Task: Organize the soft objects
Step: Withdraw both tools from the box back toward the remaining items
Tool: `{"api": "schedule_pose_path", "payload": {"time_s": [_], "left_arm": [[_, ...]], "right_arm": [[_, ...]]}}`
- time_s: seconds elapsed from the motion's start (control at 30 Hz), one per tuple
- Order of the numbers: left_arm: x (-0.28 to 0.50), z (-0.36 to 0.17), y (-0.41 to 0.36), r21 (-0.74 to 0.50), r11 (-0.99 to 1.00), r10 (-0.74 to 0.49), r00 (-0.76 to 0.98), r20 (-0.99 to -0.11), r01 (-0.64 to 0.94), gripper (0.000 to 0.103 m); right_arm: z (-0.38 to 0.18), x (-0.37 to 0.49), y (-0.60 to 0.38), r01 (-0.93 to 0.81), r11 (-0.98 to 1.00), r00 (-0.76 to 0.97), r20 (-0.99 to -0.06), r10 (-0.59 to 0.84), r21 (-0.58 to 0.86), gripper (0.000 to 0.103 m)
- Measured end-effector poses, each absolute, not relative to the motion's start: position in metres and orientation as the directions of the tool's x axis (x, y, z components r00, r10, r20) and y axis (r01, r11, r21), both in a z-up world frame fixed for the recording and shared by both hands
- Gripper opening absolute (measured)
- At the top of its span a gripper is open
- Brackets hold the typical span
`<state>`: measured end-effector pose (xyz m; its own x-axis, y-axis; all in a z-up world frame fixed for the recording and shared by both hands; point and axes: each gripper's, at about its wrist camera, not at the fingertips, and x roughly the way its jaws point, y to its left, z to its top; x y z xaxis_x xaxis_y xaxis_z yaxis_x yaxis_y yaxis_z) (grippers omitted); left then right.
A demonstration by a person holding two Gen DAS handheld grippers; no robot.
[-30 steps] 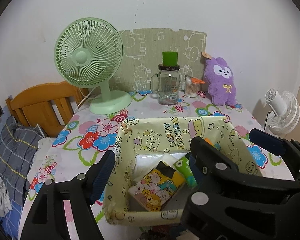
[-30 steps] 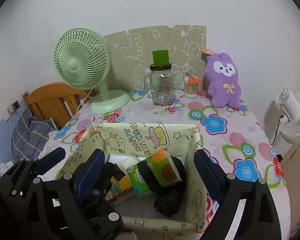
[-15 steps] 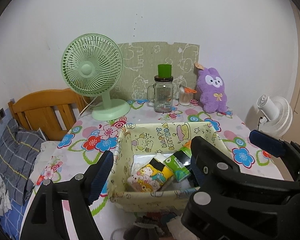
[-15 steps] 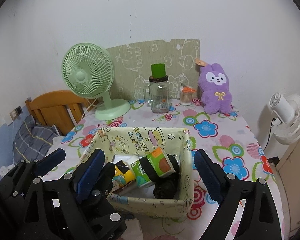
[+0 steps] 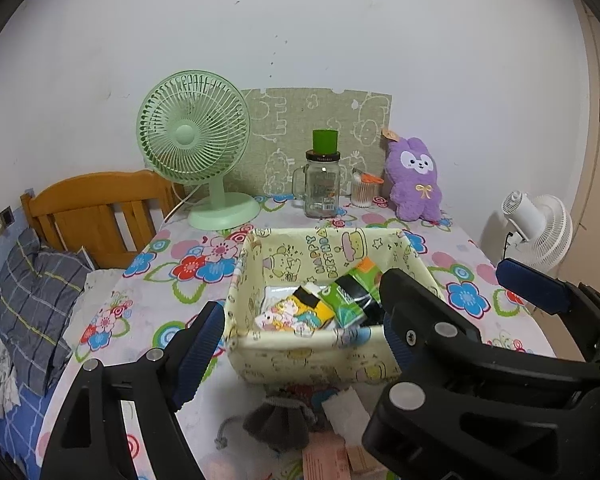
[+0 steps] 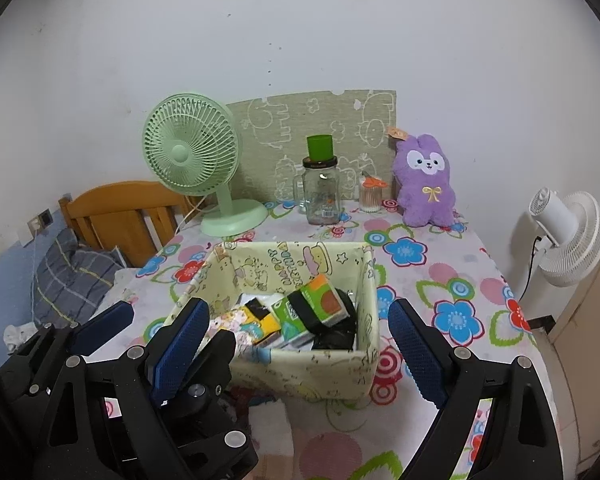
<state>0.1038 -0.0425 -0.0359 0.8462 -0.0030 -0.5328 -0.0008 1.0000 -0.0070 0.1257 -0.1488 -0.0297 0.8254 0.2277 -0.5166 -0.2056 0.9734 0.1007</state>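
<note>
left wrist view shows my left tongs (image 5: 304,340) spread wide with nothing between them, hanging above the near side of the pale yellow cartoon-print fabric box (image 5: 300,356). the box sits on the table with the flower-print cloth (image 5: 148,304). inside it i see a yellow cartoon tissue pack (image 5: 296,312) and a green tissue pack (image 5: 346,298), leaning on each other. just in front of the box, on the table, lies a grey drawstring pouch (image 5: 276,424) beside a white folded tissue (image 5: 346,410).

right wrist view shows my right tongs (image 6: 300,344) spread wide too, holding nothing, near the front wall of the box (image 6: 320,372). the green pack (image 6: 314,308) rests on something black (image 6: 336,334) in the right part of the box.

at the back of the table a purple plush bunny (image 6: 426,182) sits against the wall, next to a glass jar with a green cup on top (image 6: 320,188) and a light green desk fan (image 6: 192,156).
</note>
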Motion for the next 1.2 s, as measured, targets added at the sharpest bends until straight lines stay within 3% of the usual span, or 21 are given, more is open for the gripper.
{"api": "schedule_pose_path", "payload": {"time_s": [1.2], "left_arm": [[0.036,-0.073,-0.048,-0.022,1.000,-0.019,0.817,-0.576,0.008,0.085]], "right_arm": [[-0.068,0.053,-0.159,-0.227,0.964,0.801,-0.537,0.264,0.136,0.093]]}}
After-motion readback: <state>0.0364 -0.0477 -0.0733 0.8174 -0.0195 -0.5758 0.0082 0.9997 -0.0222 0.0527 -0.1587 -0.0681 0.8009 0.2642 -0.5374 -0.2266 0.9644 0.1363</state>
